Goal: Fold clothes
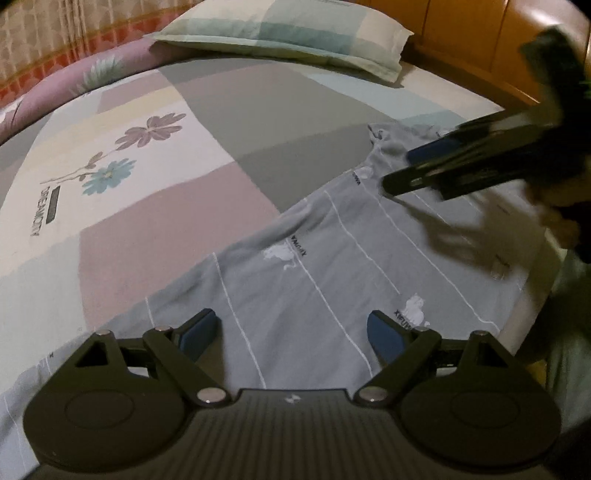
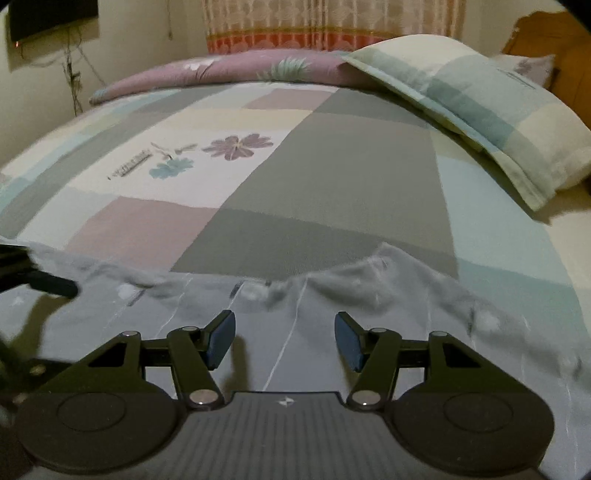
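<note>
Spread flat along the near edge of the bed: a grey cotton garment (image 1: pixel 332 266) with thin white stripes, small white cat prints and dark lettering. Under it, a patchwork bedsheet (image 1: pixel 155 155) in grey, mauve, cream and pale blue blocks, printed with a purple flower and a teal flower. At the head of the bed, a checked pillow (image 1: pixel 291 33) in cream and teal, resting against an orange wooden headboard (image 1: pixel 461 40). Along the far side, a rolled mauve floral quilt (image 2: pixel 221 70), and behind it a beige lace curtain (image 2: pixel 317 22) with an orange band.

Left tongs (image 1: pixel 293 334), black with blue pads (image 1: pixel 384 338), spread wide above the striped middle of the garment, nothing between the pads, no contact with the cloth visible. Right tongs (image 2: pixel 285 338), same build, parted and empty, poised over the garment just short of its rumpled upper edge (image 2: pixel 332 277); pads clear of the fabric. In the left wrist view, the right tongs (image 1: pixel 406 170) blurred, reaching in from the right above the garment's far end, shadow cast on the cloth beneath. In the right wrist view, one dark finger of the left tongs (image 2: pixel 51 286) at the left border, over the garment's edge.
</note>
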`<state>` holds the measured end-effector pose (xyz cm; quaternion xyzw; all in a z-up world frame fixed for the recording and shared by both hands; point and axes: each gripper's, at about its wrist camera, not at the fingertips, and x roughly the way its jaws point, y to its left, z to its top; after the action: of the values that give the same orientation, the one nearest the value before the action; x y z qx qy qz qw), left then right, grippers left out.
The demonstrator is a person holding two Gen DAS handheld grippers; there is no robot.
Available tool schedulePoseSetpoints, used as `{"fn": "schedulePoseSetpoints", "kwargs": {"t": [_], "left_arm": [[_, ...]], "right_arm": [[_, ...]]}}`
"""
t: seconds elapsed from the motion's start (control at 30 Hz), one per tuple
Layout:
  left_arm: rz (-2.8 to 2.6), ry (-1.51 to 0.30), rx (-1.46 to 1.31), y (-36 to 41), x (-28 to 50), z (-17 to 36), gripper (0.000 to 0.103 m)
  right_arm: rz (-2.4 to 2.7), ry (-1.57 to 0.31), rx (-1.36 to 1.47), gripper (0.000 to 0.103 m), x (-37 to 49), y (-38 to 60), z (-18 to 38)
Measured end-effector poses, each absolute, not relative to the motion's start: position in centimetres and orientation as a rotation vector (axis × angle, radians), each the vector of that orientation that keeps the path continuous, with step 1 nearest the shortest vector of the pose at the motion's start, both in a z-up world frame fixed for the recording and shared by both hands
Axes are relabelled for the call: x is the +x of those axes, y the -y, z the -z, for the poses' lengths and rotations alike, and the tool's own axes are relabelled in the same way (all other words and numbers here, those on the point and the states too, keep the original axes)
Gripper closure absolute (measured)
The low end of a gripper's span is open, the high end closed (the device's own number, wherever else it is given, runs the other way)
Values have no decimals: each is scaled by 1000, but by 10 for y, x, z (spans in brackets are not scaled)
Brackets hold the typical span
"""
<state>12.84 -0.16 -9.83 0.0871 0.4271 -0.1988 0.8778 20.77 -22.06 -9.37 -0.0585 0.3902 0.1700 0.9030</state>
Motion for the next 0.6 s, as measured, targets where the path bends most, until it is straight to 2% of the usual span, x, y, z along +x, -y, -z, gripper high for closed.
{"fn": "schedulePoseSetpoints", "kwargs": {"t": [0.03, 0.1, 0.17, 0.3, 0.43, 0.6], "left_arm": [[412, -886, 174, 0, 128, 97, 14], [403, -852, 164, -5, 129, 92, 15], [397, -826, 154, -9, 130, 88, 15], [402, -879, 146, -11, 146, 99, 16], [440, -799, 174, -18, 131, 87, 15], [360, -851, 181, -36, 126, 100, 15]], "right_arm": [[-342, -809, -132, 37, 216, 218, 99], [-331, -810, -132, 26, 233, 214, 106], [-330, -806, -109, 22, 246, 215, 105], [-311, -808, -95, 23, 251, 218, 96], [-400, -810, -99, 23, 225, 209, 78], [-459, -882, -173, 22, 220, 165, 92]]}}
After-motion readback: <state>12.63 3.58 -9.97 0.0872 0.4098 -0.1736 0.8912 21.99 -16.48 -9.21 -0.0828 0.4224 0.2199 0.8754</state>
